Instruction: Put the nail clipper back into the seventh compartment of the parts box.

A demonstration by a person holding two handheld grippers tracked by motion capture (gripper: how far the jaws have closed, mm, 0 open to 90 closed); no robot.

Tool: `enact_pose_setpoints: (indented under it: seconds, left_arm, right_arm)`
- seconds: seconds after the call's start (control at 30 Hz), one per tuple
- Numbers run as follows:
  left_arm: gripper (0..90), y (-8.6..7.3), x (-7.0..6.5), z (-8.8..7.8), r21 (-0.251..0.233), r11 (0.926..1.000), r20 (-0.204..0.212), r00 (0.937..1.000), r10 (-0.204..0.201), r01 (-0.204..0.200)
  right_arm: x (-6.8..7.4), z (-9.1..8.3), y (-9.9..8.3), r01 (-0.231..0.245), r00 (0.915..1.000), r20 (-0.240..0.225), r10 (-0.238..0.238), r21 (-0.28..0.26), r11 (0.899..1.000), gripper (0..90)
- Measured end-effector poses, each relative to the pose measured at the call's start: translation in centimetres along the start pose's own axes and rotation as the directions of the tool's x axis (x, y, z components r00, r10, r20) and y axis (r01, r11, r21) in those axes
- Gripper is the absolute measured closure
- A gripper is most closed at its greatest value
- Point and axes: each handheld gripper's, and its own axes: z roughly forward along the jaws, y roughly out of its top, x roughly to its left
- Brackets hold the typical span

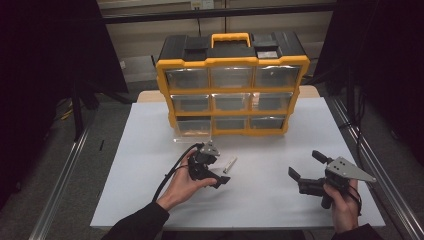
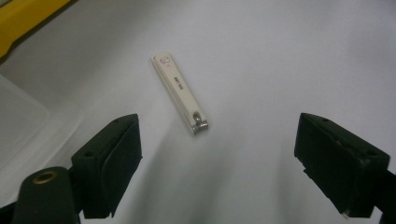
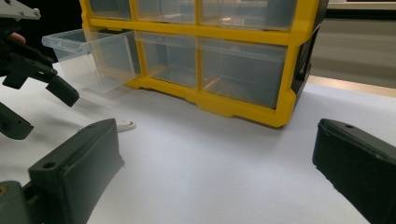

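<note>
One nail clipper (image 2: 180, 93) (flat), nine drawers (image 1: 231, 101), two tools

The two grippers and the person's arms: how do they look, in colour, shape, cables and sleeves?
Both are black hand-held tools. The left gripper trails a black cable and carries a small grey plate. The right gripper bears a larger grey three-cornered plate with small holes. Their jaws are thick, blocky black pads with small screw holes. The person wears dark long sleeves.
</note>
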Motion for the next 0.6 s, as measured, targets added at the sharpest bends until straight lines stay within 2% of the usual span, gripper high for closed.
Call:
enact_pose_setpoints:
  seconds: [0.03,0.07,0.1,0.13,0.17,0.2,0.4,0.57,0.6]
  left_arm:
    - [15.4,0.0,-0.1,0.2,-0.009,0.9998,-0.003,0.9998,-0.020,0.020]
    - [16.0,0.2,0.0,0.2,0.007,0.9998,0.005,0.9998,-0.019,0.019]
    - [17.0,0.3,0.0,0.4,0.003,0.9993,0.005,0.9993,-0.037,0.037]
    - [18.0,0.4,0.2,0.3,0.033,0.9994,0.006,0.9999,-0.015,0.015]
    - [18.0,0.5,0.0,0.6,0.021,0.9988,0.002,0.9990,-0.045,0.045]
    - [19.0,0.6,0.2,0.6,0.048,0.9986,0.015,0.9996,-0.023,0.022]
    - [26.1,1.7,0.2,1.1,0.076,0.9962,0.018,0.9989,-0.043,0.041]
    - [32.8,2.8,0.6,1.2,0.110,0.9906,0.041,0.9954,-0.086,0.081]
    - [32.9,3.0,0.7,1.3,0.128,0.9895,0.043,0.9964,-0.073,0.067]
  right_arm:
    - [0.0,0.0,0.0,-0.001,1.0000,-0.001,0.001,0.001,1.000,0.2]
    - [0.0,0.0,0.0,-0.002,1.0000,0.000,0.002,0.000,1.000,0.2]
    - [0.0,0.0,0.0,-0.002,1.0000,0.000,0.002,0.000,1.000,0.2]
    - [0.0,0.0,0.0,0.000,1.0000,0.001,0.000,-0.002,1.000,0.2]
    - [0.0,0.0,0.0,0.000,1.0000,0.001,0.000,-0.002,1.000,0.2]
    - [0.0,0.0,0.0,0.000,1.0000,-0.001,0.000,-0.001,1.000,0.2]
    - [0.0,0.0,0.0,-0.002,1.0000,-0.003,0.002,0.000,1.000,0.1]
    - [0.0,0.0,0.0,-0.006,1.0000,-0.001,0.006,-0.001,1.000,0.0]
    - [0.0,0.0,0.0,-0.008,1.0000,-0.001,0.008,-0.001,1.000,0.0]
